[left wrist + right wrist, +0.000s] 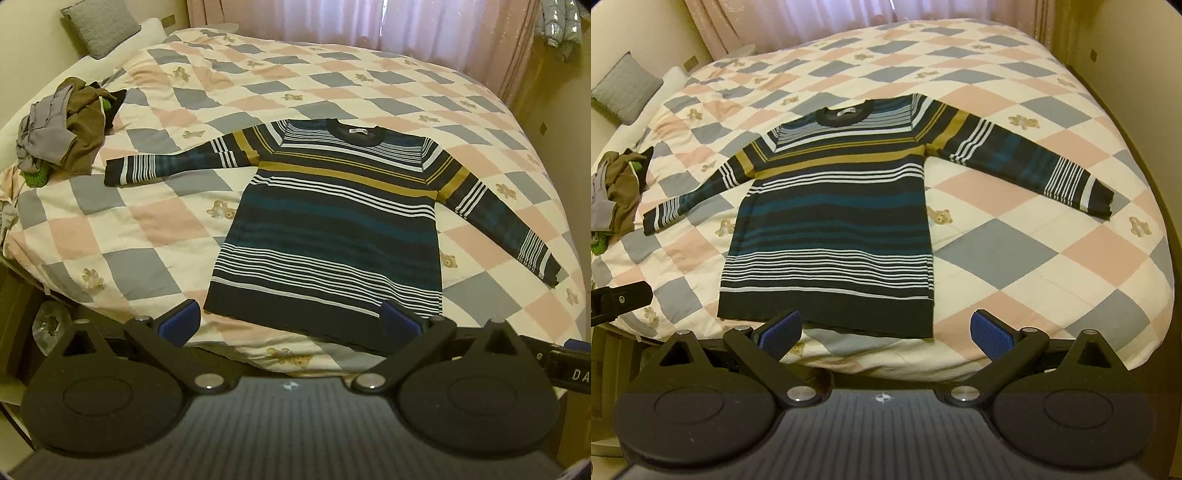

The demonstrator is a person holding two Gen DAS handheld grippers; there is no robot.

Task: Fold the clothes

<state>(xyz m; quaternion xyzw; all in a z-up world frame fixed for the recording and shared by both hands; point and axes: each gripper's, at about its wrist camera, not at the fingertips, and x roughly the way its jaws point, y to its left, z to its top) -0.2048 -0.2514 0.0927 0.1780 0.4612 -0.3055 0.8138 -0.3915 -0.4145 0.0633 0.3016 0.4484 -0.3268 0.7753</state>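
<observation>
The striped sweater (pixel 332 221) lies flat on the bed (pixel 147 229), collar away, hem nearest, sleeves out to both sides. Both the left gripper (pixel 291 321) and right gripper (pixel 886 328) hover just short of the hem, fingers spread and empty, the left nearer the hem's left corner.

Both wrist cameras look from the foot of the bed (pixel 155 236) forward and a little downward, over the spread blue fingers of their own gripper. The left view stands more to the left, the right view more to the right, both seemingly at similar nearness. They share the striped sweater (pixel 332 229), the clothes pile (pixel 66 136) and the curtains (pixel 332 22).
</observation>
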